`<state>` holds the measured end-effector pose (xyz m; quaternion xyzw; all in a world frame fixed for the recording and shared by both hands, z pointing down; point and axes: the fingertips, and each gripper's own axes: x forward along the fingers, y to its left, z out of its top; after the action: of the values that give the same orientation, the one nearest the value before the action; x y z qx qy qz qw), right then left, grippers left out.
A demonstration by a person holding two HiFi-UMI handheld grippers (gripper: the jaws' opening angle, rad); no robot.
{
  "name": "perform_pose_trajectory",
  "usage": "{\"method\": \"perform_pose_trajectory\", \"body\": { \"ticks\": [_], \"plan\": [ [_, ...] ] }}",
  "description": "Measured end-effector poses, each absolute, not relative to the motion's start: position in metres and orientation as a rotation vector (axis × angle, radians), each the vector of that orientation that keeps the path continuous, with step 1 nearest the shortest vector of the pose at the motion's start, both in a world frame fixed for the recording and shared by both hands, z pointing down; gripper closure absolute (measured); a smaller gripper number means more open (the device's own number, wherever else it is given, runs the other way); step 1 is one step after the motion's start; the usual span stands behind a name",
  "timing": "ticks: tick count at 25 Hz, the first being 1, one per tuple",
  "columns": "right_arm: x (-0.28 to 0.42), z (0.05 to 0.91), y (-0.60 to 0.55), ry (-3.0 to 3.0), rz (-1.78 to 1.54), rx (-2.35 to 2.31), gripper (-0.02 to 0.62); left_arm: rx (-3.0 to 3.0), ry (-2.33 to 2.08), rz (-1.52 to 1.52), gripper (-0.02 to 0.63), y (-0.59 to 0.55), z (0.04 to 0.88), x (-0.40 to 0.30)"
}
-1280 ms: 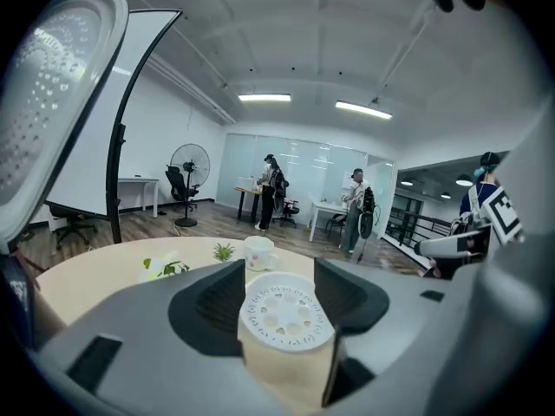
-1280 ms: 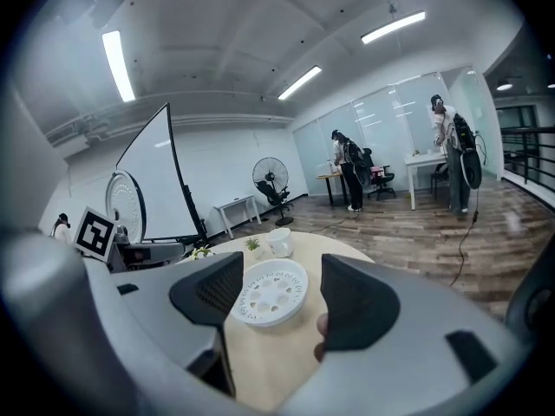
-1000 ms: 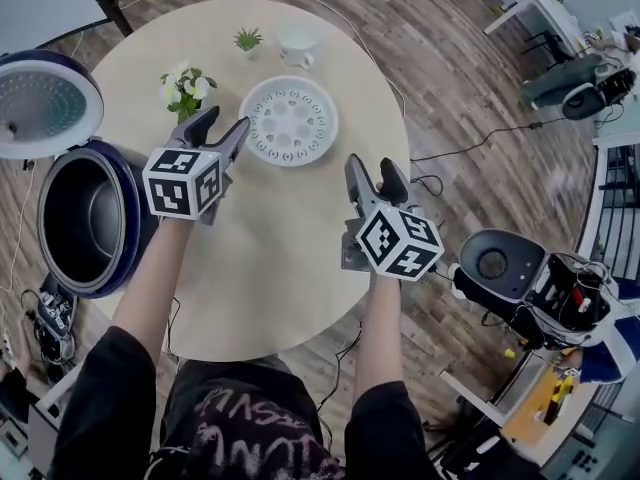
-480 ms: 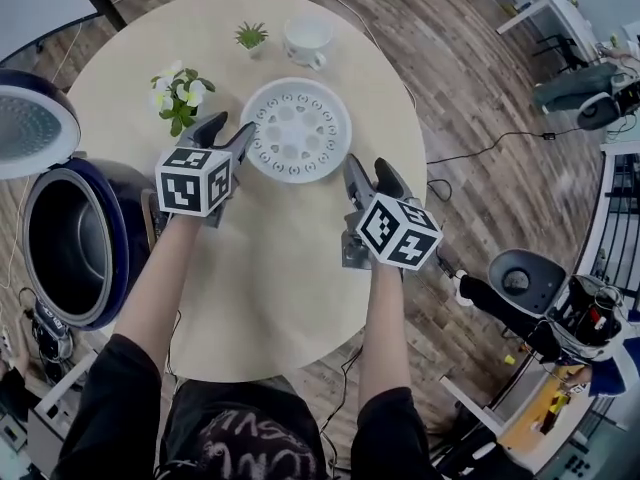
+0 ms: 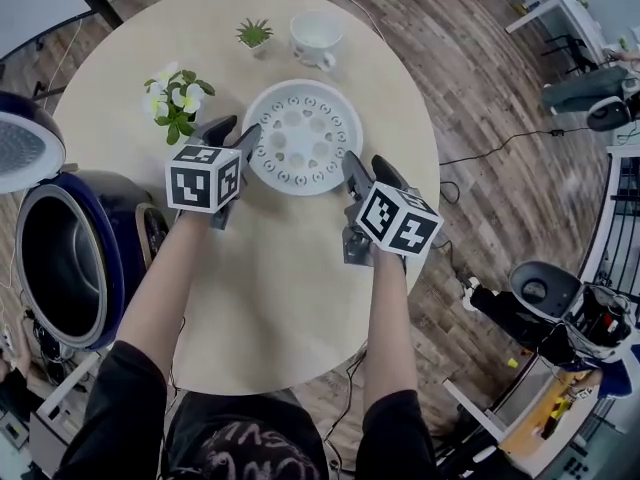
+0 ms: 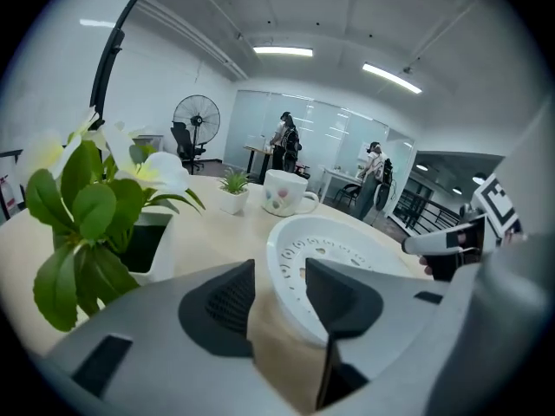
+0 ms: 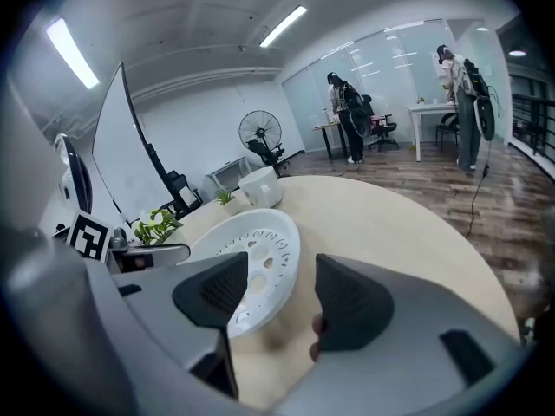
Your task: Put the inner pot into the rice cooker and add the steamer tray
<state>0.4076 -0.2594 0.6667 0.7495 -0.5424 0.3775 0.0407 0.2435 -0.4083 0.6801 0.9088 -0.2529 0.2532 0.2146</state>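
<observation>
Grippers differ most from 1 second ago: both hung short of the steamer tray [image 5: 300,136] then. Now the left gripper [image 5: 238,128] is at the tray's left rim and the right gripper [image 5: 368,163] at its right rim, both lower and closer in. The jaws of both have just been closing. Each pair is released and parted, with a stretch of the tray's rim in or near the gap and no pad pressing on it. The tray lies flat on the round table [image 5: 260,268], where it lay before, and holds nothing.

The rice cooker [image 5: 112,258] stands open at the table's left edge with its lid [image 5: 20,153] raised. Its cavity shows a grey wall, and I cannot tell whether that is the inner pot. A white cup [image 5: 318,40], a small green plant [image 5: 254,34] and a potted flower [image 5: 176,98] stand beyond the tray.
</observation>
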Motion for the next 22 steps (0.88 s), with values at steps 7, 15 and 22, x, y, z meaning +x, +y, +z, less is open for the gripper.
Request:
{"method": "perform_pose_trajectory", "body": {
  "ticks": [7, 15, 22],
  "plan": [
    [0.409, 0.685, -0.276, -1.631, 1.177, 2.258, 0.380, 2.502, -0.681, 0.705, 0.451, -0.414, 0.691, 0.247],
    [0.409, 0.700, -0.277, -1.588, 1.225, 2.234, 0.453, 2.481, -0.660, 0.687, 0.499, -0.413, 0.693, 0.251],
    [0.407, 0.698, -0.278, -1.585, 1.227, 2.253, 0.498, 2.458, -0.666, 0.686, 0.506, -0.412, 0.693, 0.249]
  ]
}}
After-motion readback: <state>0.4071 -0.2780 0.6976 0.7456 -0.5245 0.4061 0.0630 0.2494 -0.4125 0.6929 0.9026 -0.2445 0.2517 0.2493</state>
